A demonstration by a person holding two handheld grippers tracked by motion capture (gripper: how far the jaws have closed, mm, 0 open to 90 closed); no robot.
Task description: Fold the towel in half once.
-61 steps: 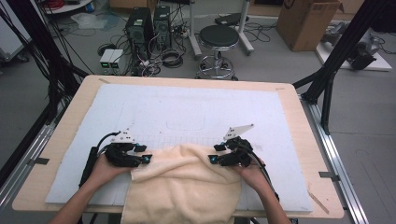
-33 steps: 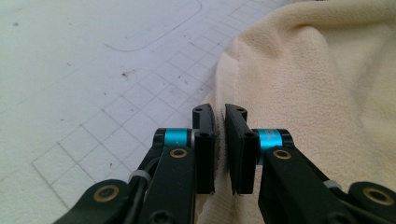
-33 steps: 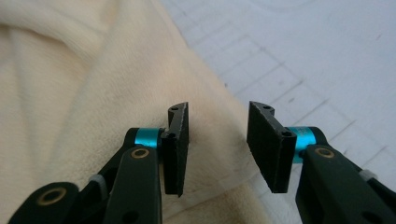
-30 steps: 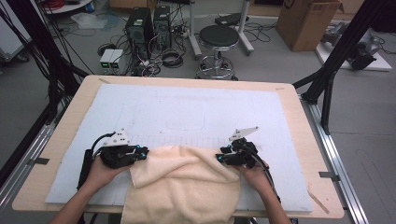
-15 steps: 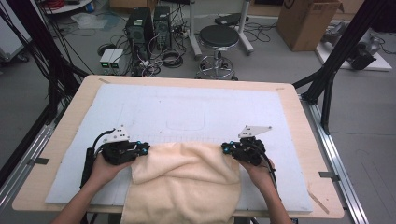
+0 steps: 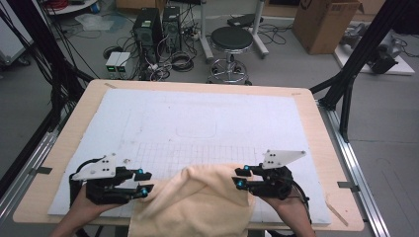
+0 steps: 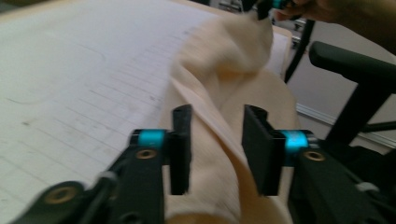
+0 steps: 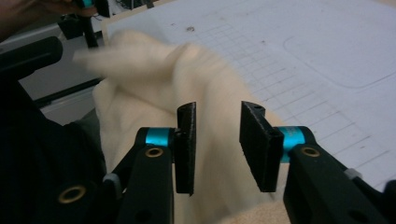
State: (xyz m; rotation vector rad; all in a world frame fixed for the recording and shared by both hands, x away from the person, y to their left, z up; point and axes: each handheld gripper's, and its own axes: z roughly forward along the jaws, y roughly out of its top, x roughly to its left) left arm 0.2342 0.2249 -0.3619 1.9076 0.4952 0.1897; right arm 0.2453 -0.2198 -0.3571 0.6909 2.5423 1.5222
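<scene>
Left gripper (image 7: 215,149) fingers parted, released, just been opening; towel (image 6: 197,202) fold between, unpinched. Right gripper (image 8: 218,147) likewise. Cloth soft, light, limp; bunched between both, draping table (image 6: 44,195) near edge. Grip corners.

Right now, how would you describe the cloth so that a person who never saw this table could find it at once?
Look at the wooden table covered by a white gridded mat. At its near edge, between the left gripper and the right gripper, lies a cream towel, bunched and hanging over the edge. It is the one soft, yellowish thing there.
</scene>
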